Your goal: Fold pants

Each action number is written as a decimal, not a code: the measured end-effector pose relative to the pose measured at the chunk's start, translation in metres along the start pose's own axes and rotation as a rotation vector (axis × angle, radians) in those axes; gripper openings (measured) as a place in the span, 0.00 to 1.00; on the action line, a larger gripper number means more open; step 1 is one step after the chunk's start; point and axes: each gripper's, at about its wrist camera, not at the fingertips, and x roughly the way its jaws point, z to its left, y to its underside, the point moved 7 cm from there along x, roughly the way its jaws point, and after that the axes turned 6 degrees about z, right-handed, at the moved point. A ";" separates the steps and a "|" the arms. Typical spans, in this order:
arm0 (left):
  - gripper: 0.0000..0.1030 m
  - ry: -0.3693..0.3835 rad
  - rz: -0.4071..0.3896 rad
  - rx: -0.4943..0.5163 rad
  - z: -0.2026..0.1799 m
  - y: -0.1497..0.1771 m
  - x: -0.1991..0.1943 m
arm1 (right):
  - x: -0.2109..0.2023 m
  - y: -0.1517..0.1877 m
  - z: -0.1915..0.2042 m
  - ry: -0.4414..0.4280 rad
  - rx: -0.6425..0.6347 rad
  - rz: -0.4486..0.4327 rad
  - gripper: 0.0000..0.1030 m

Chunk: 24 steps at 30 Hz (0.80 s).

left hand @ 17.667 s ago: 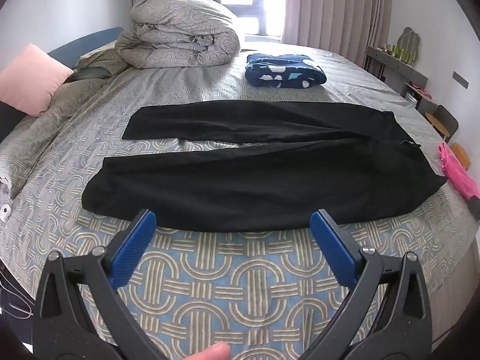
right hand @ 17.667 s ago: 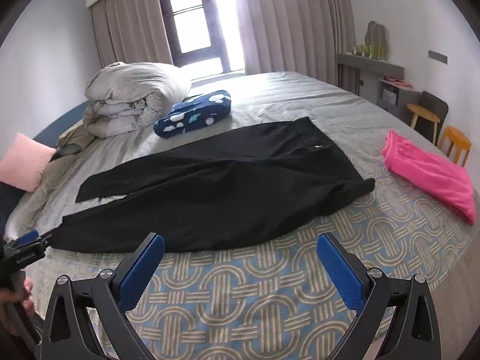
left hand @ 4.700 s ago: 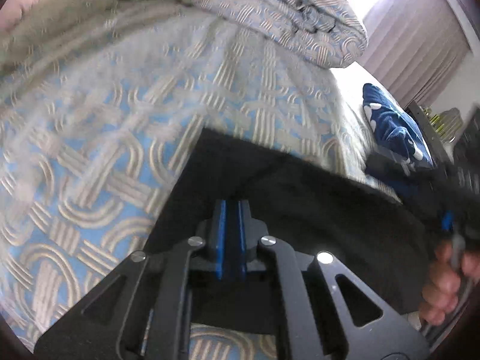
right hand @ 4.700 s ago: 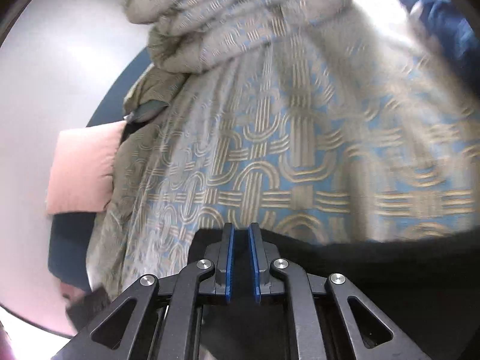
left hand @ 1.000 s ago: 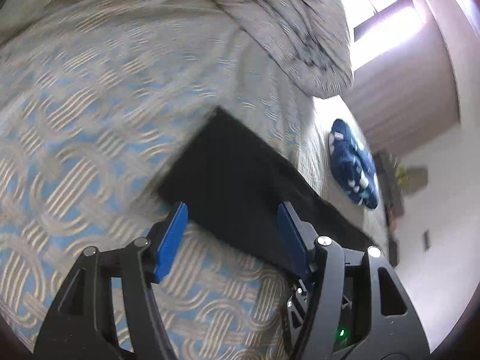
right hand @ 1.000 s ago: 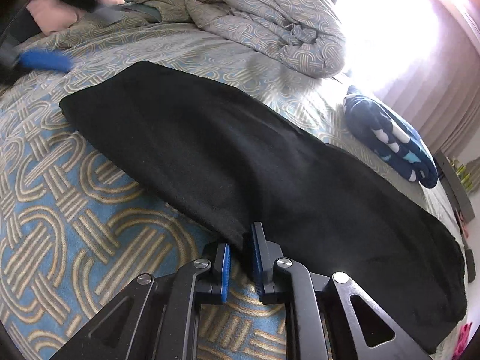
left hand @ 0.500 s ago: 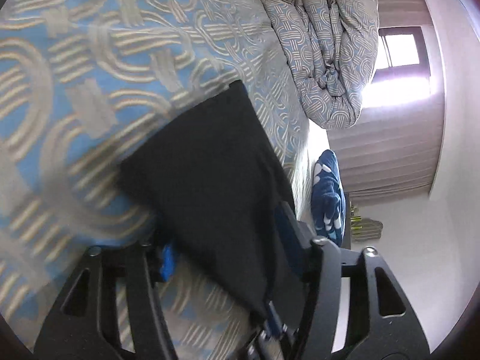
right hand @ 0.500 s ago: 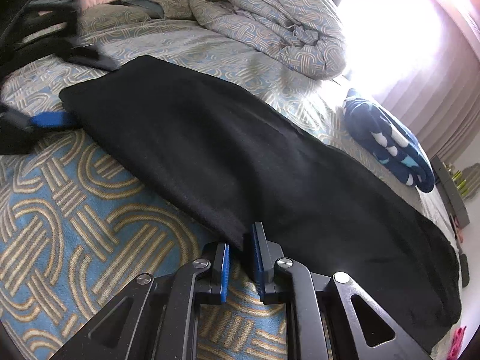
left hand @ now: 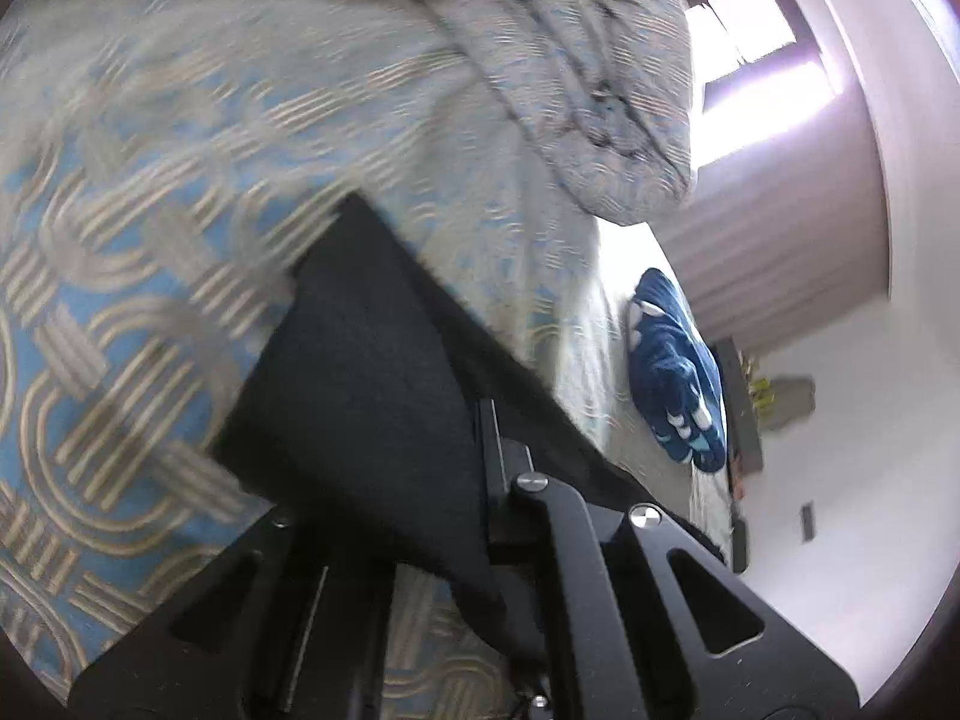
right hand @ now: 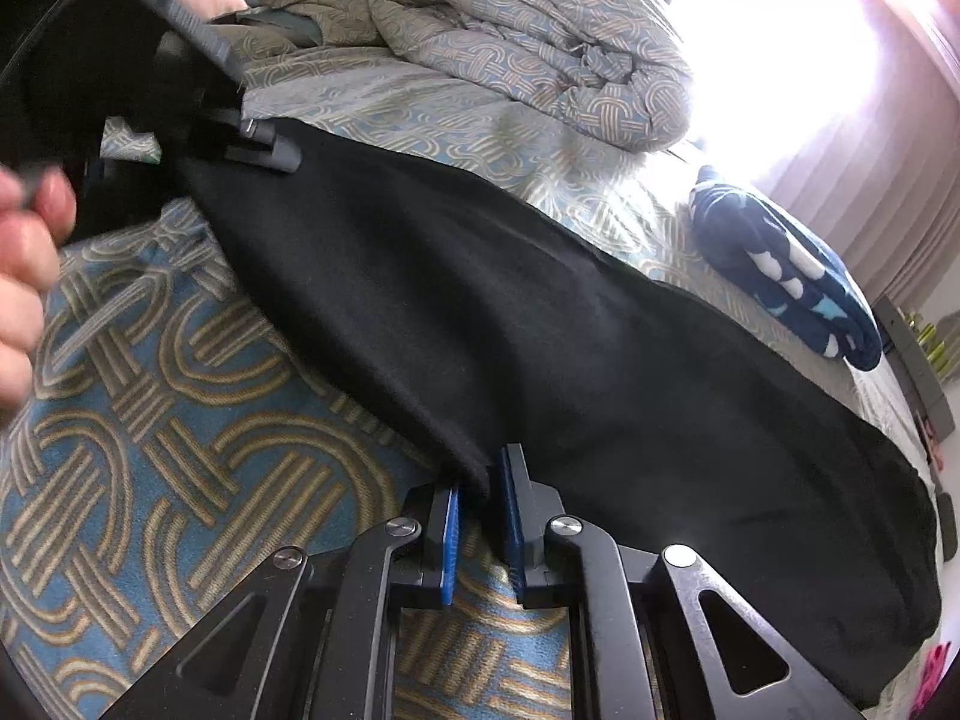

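The black pants (right hand: 540, 330) lie folded lengthwise, one leg on the other, across the patterned bedspread (right hand: 150, 420). My right gripper (right hand: 480, 516) is shut on the near edge of the pants around mid-length. My left gripper (left hand: 420, 480) is closed over the cuff end of the pants (left hand: 372, 372), with the fabric draped over its fingers, which are hidden. In the right wrist view the left gripper (right hand: 258, 144) holds the cuff end lifted at the far left, with the hand beside it.
A rolled grey duvet (right hand: 540, 42) lies at the head of the bed. A folded navy garment with white spots (right hand: 786, 276) lies beyond the pants, and it also shows in the left wrist view (left hand: 678, 372). A shelf stands by the far wall.
My left gripper has closed on the cuff end and lifted it off the bed. My right gripper keeps its hold on the near edge.
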 end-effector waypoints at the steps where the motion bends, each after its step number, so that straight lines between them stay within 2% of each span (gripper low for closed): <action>1: 0.05 0.001 0.001 0.023 -0.007 -0.002 -0.001 | 0.000 0.000 0.001 0.004 -0.002 0.000 0.10; 7: 0.05 -0.001 0.013 0.205 -0.067 -0.001 -0.005 | -0.003 0.000 -0.003 -0.027 0.036 -0.009 0.09; 19: 0.05 0.014 0.093 0.492 -0.174 0.042 0.000 | -0.017 0.005 -0.030 -0.249 0.259 -0.054 0.10; 24: 0.05 0.020 0.136 0.576 -0.217 0.068 0.016 | -0.029 0.011 -0.057 -0.315 0.385 -0.092 0.25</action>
